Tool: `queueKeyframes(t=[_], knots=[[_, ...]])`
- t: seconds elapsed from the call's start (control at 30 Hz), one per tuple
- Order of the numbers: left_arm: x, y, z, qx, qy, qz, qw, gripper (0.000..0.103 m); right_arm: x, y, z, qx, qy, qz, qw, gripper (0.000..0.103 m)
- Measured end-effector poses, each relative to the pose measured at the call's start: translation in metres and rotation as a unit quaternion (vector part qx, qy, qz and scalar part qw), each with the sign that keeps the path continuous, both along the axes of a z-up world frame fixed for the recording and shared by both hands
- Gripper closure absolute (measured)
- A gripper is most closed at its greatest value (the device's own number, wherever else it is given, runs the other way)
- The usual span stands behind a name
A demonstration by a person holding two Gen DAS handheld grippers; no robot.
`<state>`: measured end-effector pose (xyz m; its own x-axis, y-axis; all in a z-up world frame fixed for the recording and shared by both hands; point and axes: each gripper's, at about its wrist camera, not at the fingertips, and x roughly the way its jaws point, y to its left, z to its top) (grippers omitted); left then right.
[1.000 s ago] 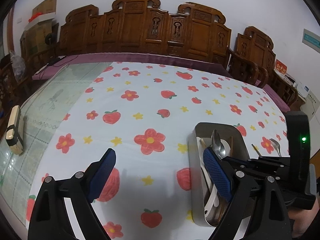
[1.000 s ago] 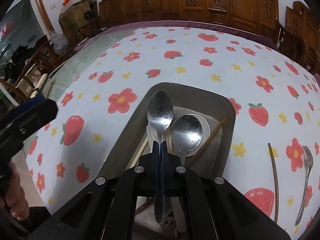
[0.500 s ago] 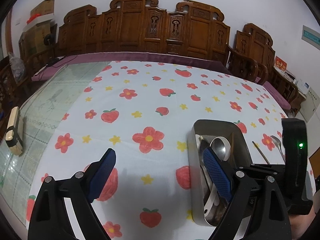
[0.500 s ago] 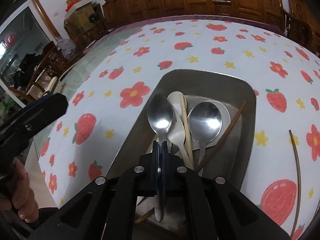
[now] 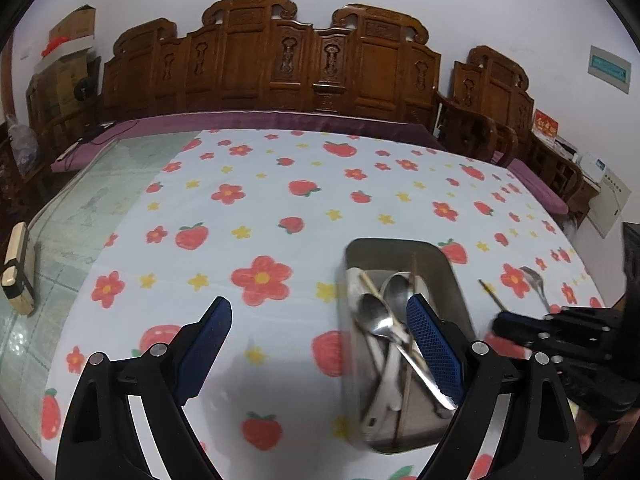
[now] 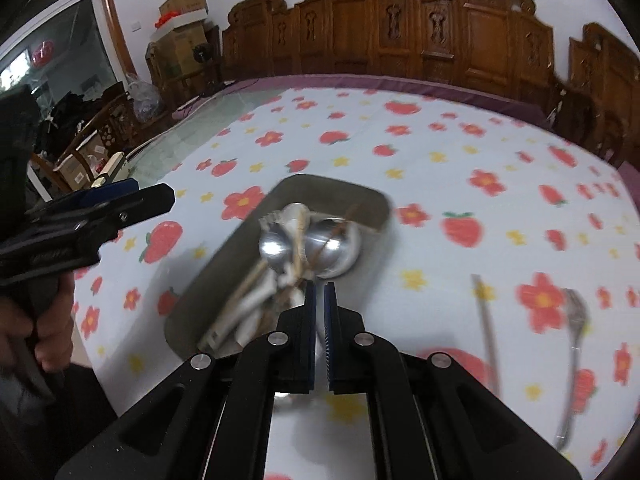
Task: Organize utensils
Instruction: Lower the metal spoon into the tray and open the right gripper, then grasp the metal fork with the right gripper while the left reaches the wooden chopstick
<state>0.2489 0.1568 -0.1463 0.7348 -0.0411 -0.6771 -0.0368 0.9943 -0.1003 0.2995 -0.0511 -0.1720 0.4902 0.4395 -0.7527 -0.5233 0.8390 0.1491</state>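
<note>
Spoons and chopsticks lie jumbled in steel tray.

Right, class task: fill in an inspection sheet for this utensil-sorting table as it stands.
Surface: strawberry-and-flower tablecloth over a glass-topped table.
Job's things: metal tray holds spoons and chopsticks; a fork and a loose chopstick lie on the cloth to its right.
Clutter: wood-and-black block on the bare glass at the left.
Grippers: left claw open, empty; right claw shut, empty.
Cables: nothing seen.
Surroundings: carved wooden chairs, cardboard boxes.
</note>
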Motion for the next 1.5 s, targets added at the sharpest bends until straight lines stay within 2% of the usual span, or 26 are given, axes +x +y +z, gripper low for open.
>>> queueKeyframes(t=[0.23, 0.4, 0.47, 0.5, 0.83, 0.93, 1.13, 1.33, 1.43, 1.5], knots=[[-0.016, -0.041, 0.011, 0.009, -0.011, -0.019, 0.9997, 0.018, -0.024, -0.072, 0.013, -0.019, -0.033, -0.026, 0.999, 0.097], [-0.03, -0.074, 0.022, 0.006, -0.02, -0.04, 0.999, 0.018, -0.032, -0.117, 0.009, -0.029, -0.043, -0.051, 0.997, 0.097], [-0.036, -0.09, 0.025, 0.013, -0.023, -0.047, 0.9985, 0.018, -0.03, -0.136, 0.003, -0.029, -0.043, -0.065, 0.997, 0.086], [-0.038, -0.099, 0.026, 0.019, -0.024, -0.051, 0.9982, 0.018, -0.028, -0.145, 0.0, -0.029, -0.043, -0.072, 0.996, 0.084], [-0.033, -0.163, 0.0, 0.023, 0.007, -0.079, 0.9966, 0.018, 0.013, -0.215, -0.05, -0.037, -0.011, -0.127, 0.991, 0.082], [-0.027, -0.177, -0.011, 0.03, 0.019, -0.086, 0.9957, 0.018, 0.03, -0.219, -0.057, -0.042, -0.01, -0.127, 0.991, 0.076], [-0.017, -0.202, -0.026, 0.046, 0.039, -0.096, 0.9936, 0.018, 0.061, -0.214, -0.074, -0.048, 0.011, -0.104, 0.993, 0.075], [-0.007, -0.222, -0.037, 0.047, 0.056, -0.105, 0.9918, 0.018, 0.069, -0.202, -0.08, -0.09, 0.016, -0.081, 0.992, 0.076], [-0.001, -0.233, -0.044, 0.05, 0.063, -0.11, 0.9907, 0.018, 0.065, -0.205, -0.079, -0.098, 0.023, -0.08, 0.992, 0.093], [0.003, -0.24, -0.048, 0.047, 0.068, -0.116, 0.9898, 0.018, 0.065, -0.209, -0.079, -0.1, 0.028, -0.082, 0.991, 0.094]])
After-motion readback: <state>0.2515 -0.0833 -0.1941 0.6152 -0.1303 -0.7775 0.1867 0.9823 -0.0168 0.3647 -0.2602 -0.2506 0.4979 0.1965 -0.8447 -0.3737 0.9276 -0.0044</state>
